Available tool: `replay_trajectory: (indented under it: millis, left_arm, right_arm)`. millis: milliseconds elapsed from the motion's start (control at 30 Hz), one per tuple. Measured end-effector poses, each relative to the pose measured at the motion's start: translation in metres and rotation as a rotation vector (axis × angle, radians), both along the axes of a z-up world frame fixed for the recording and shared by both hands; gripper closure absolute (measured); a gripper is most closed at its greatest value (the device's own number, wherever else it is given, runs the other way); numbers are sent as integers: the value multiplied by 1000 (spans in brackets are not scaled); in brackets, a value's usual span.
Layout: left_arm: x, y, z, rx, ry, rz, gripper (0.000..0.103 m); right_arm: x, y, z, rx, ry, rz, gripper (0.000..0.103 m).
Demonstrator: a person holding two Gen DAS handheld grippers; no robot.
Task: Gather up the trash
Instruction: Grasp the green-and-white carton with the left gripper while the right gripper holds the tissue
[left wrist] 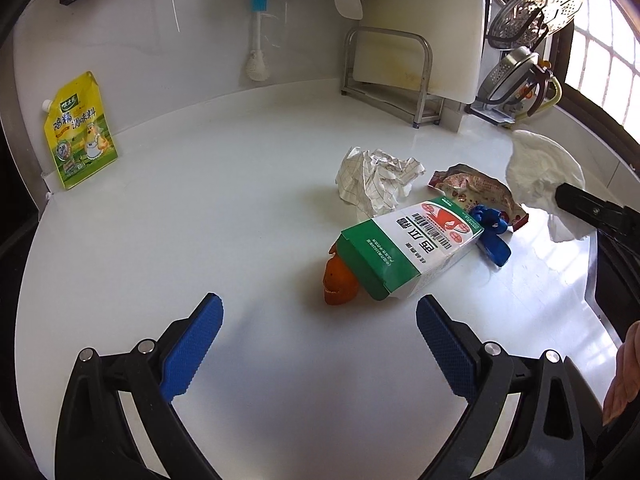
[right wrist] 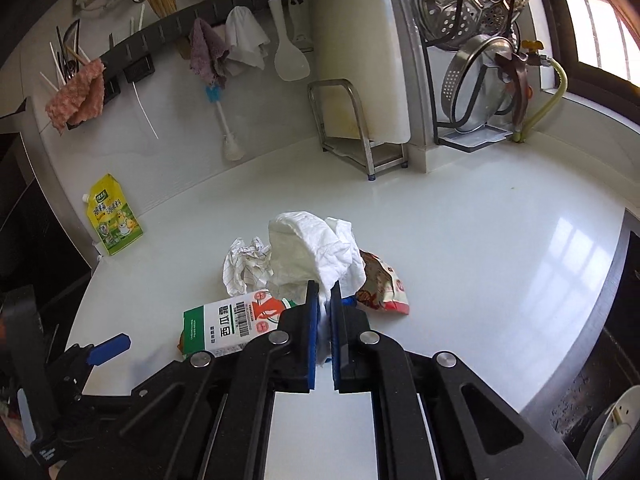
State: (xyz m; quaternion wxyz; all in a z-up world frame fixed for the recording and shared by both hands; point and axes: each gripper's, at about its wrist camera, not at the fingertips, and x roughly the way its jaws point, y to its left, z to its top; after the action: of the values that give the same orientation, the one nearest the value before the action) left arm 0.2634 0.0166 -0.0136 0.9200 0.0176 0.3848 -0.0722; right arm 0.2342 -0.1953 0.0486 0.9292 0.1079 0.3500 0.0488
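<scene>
A pile of trash lies on the white counter (left wrist: 200, 220): a green and white carton (left wrist: 408, 248), an orange peel (left wrist: 338, 282) under its near end, a crumpled checked paper (left wrist: 376, 184), a snack wrapper (left wrist: 476, 192) and a blue scrap (left wrist: 494, 236). My left gripper (left wrist: 320, 340) is open and empty, just short of the carton. My right gripper (right wrist: 325, 300) is shut on a white tissue (right wrist: 312, 252) and holds it above the pile; the tissue also shows in the left wrist view (left wrist: 540, 172). The carton (right wrist: 236, 320), checked paper (right wrist: 244, 264) and wrapper (right wrist: 384, 284) lie below it.
A yellow seasoning pouch (left wrist: 80, 132) leans at the back left wall. A steel board rack (left wrist: 392, 76) with a white cutting board, and a dish rack (right wrist: 476, 60) with steamers and a colander, stand at the back right. Cloths and utensils hang on the wall rail (right wrist: 200, 28).
</scene>
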Motion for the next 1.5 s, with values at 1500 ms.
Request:
replay_trajectory:
  millis: [1500]
  left_arm:
    - [65,-78,-13,29,108,-400,40]
  right_arm:
    - [-133,-47,-27,260,87,-81,97]
